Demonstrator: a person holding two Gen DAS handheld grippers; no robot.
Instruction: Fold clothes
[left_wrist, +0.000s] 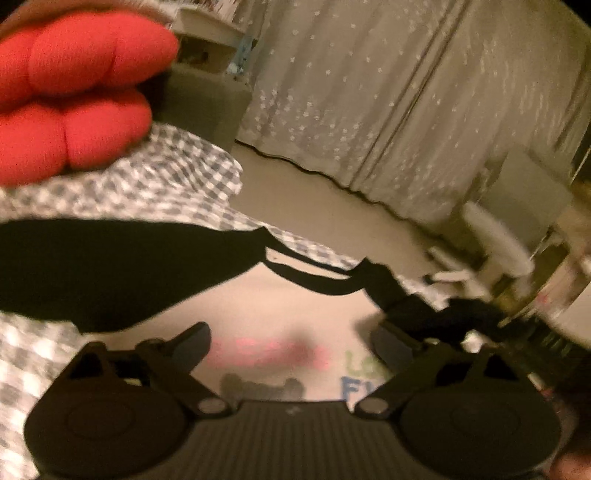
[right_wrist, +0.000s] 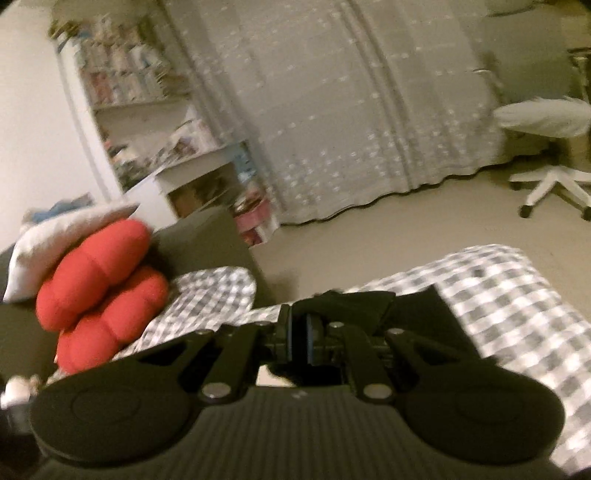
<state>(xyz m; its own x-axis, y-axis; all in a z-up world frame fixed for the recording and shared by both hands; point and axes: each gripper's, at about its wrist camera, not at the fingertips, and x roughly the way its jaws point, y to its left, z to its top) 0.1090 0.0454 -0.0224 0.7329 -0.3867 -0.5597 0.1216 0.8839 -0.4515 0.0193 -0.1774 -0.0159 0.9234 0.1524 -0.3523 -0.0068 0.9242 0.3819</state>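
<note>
- The left gripper (left_wrist: 291, 339) has its jaws spread wide with nothing between them; below the gap lies a pale surface with blurred pink, green and blue lettering (left_wrist: 284, 358).
- A black garment (left_wrist: 110, 269) stretches across the left wrist view just beyond the left gripper, its thin strap (left_wrist: 314, 282) running right toward a dark bunched part at the right.
- The right gripper (right_wrist: 300, 341) has its jaws pressed together on a fold of the black garment (right_wrist: 347, 302), which lies on the checked bedcover (right_wrist: 517, 295).
- The checked bedcover (left_wrist: 166, 177) also shows beyond the garment in the left wrist view.
- A red cushion (right_wrist: 103, 295) sits at the far left, a white pillow (right_wrist: 55, 236) leaning on it.
- Far off hang pale star-patterned curtains (right_wrist: 351, 110), with a bookshelf (right_wrist: 147, 110) to their left and a white swivel chair (right_wrist: 546, 147) to the right.
</note>
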